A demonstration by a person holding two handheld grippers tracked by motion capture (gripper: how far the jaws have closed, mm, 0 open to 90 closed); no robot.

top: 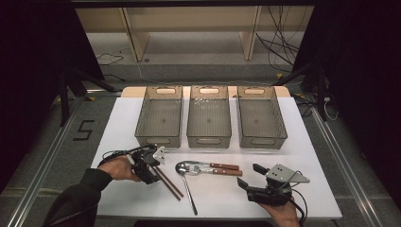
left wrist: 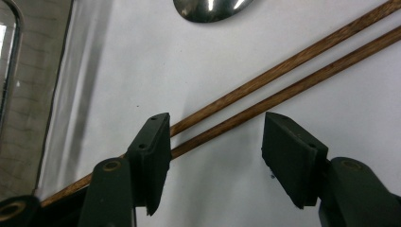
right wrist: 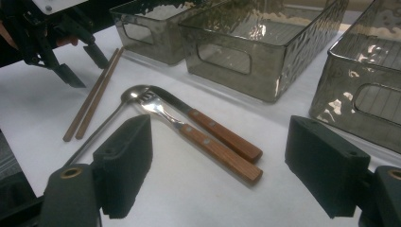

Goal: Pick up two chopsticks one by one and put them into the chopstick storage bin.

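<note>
Two brown wooden chopsticks (top: 168,183) lie side by side on the white table, slanting toward its front. My left gripper (top: 152,172) hangs over their far ends, open. In the left gripper view its jaws (left wrist: 217,142) straddle the chopsticks (left wrist: 283,78) without the pads pressing on them. A long metal spoon (top: 187,187) lies just right of the chopsticks. Beside it are a fork (right wrist: 208,146) and a knife (right wrist: 222,135) with wooden handles. My right gripper (top: 250,176) sits at the front right, open, pointing toward this cutlery with nothing between its jaws (right wrist: 217,161).
Three empty grey see-through bins stand in a row behind the cutlery: left (top: 158,139), middle (top: 208,141), right (top: 261,140). The white table (top: 312,189) ends close behind the right gripper. Dark floor rails and cables surround the table.
</note>
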